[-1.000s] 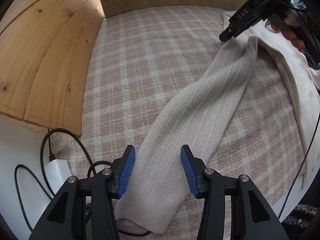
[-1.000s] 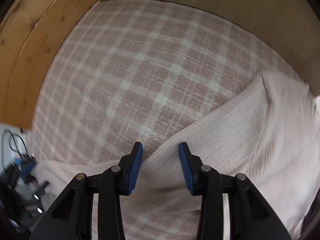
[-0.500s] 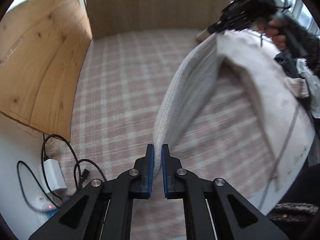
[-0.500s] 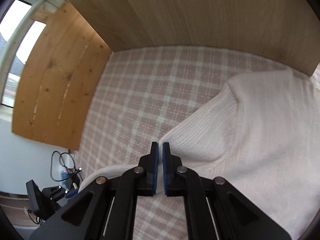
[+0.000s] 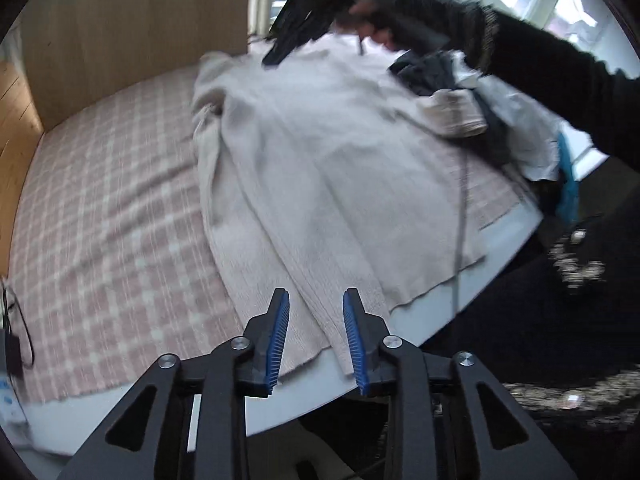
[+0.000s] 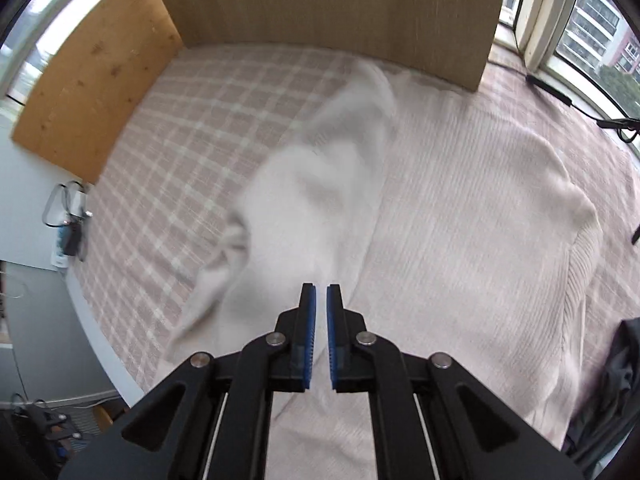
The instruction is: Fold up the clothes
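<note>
Plaid bedspread (image 5: 100, 208): cream ribbed sweater (image 5: 320, 152), sleeve folded over.

Home bedroom: bed (image 6: 224, 128) with checked cover, wooden headboard (image 6: 340, 4), window (image 6: 592, 20) facing apartment blocks.

Both cameras look steeply down from above, each along its own gripper's fingers. The left wrist view faces across the bed (image 5: 100, 216) toward the far right window side; the right wrist view faces the far wooden headboard (image 6: 320, 8). Both share the cream sweater (image 5: 320, 168).
</note>
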The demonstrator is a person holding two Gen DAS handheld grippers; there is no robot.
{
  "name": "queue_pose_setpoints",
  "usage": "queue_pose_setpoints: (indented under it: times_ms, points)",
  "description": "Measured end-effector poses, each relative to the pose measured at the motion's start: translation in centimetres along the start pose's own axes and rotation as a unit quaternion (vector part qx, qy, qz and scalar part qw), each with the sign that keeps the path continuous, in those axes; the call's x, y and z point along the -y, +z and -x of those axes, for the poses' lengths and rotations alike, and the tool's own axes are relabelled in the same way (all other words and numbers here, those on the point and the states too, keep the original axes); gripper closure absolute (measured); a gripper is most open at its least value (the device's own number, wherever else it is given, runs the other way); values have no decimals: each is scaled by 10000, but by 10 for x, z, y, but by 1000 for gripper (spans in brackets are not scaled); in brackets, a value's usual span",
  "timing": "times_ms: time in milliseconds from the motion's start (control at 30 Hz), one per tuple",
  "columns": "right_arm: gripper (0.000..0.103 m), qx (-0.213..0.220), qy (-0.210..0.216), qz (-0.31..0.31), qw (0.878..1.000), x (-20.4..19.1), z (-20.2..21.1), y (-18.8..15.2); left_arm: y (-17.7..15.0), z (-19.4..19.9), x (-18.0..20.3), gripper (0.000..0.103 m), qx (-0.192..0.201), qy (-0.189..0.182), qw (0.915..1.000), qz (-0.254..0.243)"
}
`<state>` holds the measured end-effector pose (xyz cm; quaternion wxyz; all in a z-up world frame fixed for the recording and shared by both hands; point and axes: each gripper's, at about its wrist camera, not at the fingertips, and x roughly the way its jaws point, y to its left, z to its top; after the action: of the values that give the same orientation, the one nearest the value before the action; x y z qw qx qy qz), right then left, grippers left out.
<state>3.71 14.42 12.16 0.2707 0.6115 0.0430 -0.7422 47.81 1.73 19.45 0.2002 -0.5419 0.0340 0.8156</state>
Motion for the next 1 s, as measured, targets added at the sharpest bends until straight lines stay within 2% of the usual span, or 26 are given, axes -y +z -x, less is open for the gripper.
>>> queue_pose_setpoints:
  times_ms: [67, 133, 167, 233, 333, 433, 567, 667, 800, 900, 1000]
  points:
    - [92, 217, 182, 224, 9993, -8, 4, 4, -2, -16, -10, 73, -43, 233, 9992, 328]
    - [79, 302, 246, 516, 9979, -22, 2, 12, -6, -29, -16, 67, -30, 387, 9972, 638]
    - [76, 310, 229, 710, 9967, -30, -3, 15, -7, -33, -19, 67, -13, 520, 9961, 717]
    - [71, 199, -12, 1232, 9922, -54, -22, 20, -9, -41, -24, 66, 27, 840, 9930, 835]
    - [71, -54, -744, 2034, 9762, -80, -53, 20, -13, -51, -36, 66, 74, 1213, 9871, 1040]
    - [70, -461, -1071, 2473, 9619, -89, -77, 14, -20, -58, -45, 66, 74, 1085, 9854, 1309]
    - [70, -655, -1350, 2790, 9485, -94, -95, 9, -30, -52, -44, 67, 169, 962, 9840, 1487]
    - [70, -692, -1252, 2692, 9524, -90, -94, 13, -36, -33, -41, 66, 378, 782, 9836, 1581]
    - [70, -701, -1079, 2614, 9566, -84, -89, 18, -40, -16, -59, 66, 392, 1066, 9840, 1372]
    - [71, -724, -1042, 2698, 9545, -80, -90, 20, -30, -34, -82, 66, 325, 987, 9840, 1450]
    - [71, -776, -1082, 2782, 9513, -82, -91, 20, -15, -52, -82, 66, 302, 990, 9855, 1344]
